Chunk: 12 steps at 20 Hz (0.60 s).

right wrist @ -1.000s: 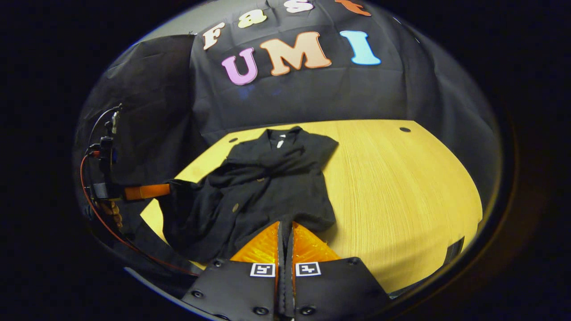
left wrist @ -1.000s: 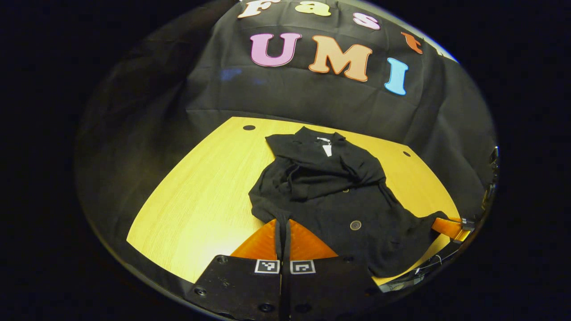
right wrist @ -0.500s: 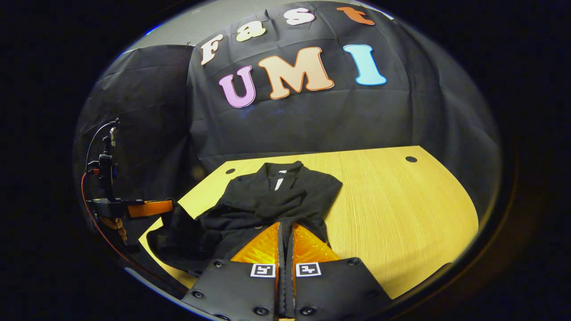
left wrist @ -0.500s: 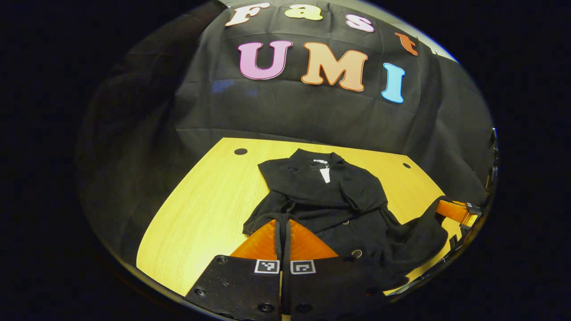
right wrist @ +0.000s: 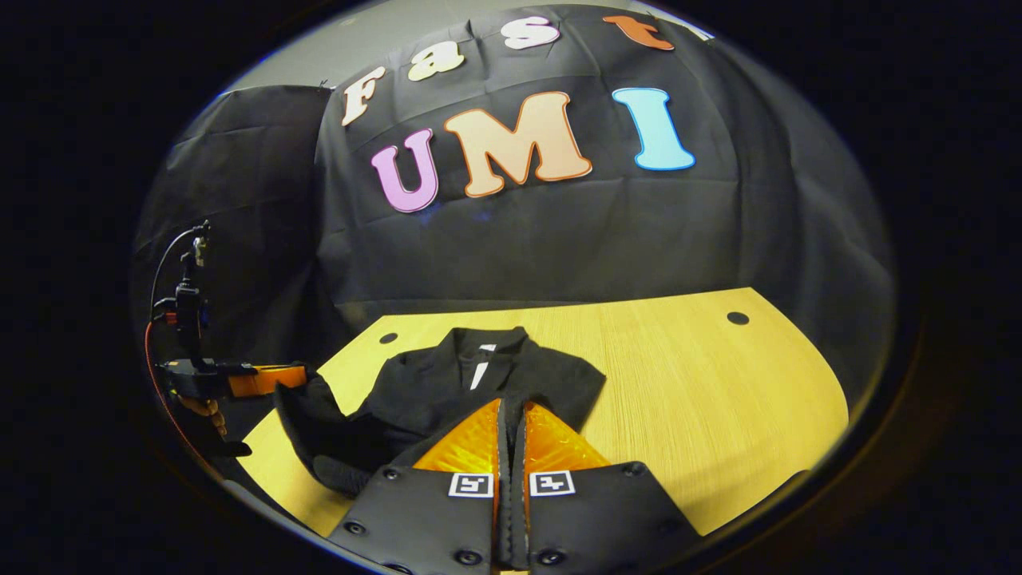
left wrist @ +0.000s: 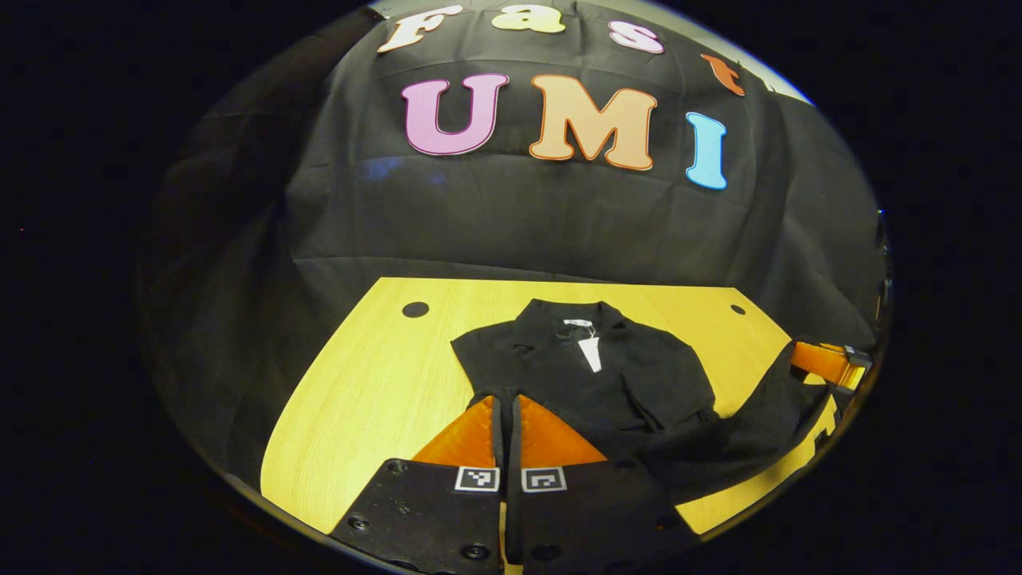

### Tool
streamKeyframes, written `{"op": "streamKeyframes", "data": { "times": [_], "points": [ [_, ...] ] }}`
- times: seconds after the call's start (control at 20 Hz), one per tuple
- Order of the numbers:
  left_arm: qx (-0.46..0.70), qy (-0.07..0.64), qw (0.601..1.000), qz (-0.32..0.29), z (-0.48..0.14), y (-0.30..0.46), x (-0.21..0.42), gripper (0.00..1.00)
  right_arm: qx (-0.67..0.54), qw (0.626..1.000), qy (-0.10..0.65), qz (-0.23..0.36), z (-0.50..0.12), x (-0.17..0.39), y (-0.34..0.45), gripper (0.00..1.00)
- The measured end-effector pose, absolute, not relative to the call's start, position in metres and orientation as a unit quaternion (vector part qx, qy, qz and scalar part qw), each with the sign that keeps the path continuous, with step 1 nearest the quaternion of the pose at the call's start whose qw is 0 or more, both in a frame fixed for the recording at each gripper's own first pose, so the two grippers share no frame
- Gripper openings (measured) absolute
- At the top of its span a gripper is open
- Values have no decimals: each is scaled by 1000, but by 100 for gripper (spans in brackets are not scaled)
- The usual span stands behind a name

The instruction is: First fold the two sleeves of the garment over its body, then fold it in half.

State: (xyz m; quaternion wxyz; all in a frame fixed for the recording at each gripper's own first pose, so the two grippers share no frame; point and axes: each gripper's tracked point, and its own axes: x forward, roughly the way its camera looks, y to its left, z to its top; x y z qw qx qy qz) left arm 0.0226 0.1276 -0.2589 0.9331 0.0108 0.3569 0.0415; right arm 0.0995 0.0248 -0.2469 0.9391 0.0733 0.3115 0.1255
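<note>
So the black garment [left wrist: 607, 375] is on the yellow wooden desk [left wrist: 359, 383], collar end toward the booth wall, and its near hem is lifted off the desk by both claws. In the left gripper view, the left claw [left wrist: 506, 415] sits at the garment's near-left corner, fingers pressed together with a strip of black fabric running up between them, so it's clamped on the cloth. Over at the right edge of that view the other claw [left wrist: 822, 361] holds the opposite corner up, fabric draping down from it.

The right gripper view shows the same thing mirrored: the right claw [right wrist: 511, 431] has its fingers closed on the hem right in front of the camera, with the collar just beyond the tips. The left claw is off to the side there, with a hand [right wrist: 206, 409] under it.

Compared to a second ago, the hem has come way up and forward toward the collar. Back then most of the front lay flat with a button showing, now the lower half is bunched and hanging between the claws.

There's a small white tag [left wrist: 589, 351] inside the collar, but it's too small to read.
</note>
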Motion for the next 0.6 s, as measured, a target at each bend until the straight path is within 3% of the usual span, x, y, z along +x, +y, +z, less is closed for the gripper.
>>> {"op": "streamKeyframes", "data": {
  "times": [0.4, 0.6],
  "points": [
    [24, 334, 941, 49, -267, 165, 86, 0, 66, 945, 305, 98, -251, 173, 30, 2],
    [85, 300, 948, 54, -261, 185, 121, 0, 74, 948, 303, 68, -255, 206, 26, 2]
  ]
}}
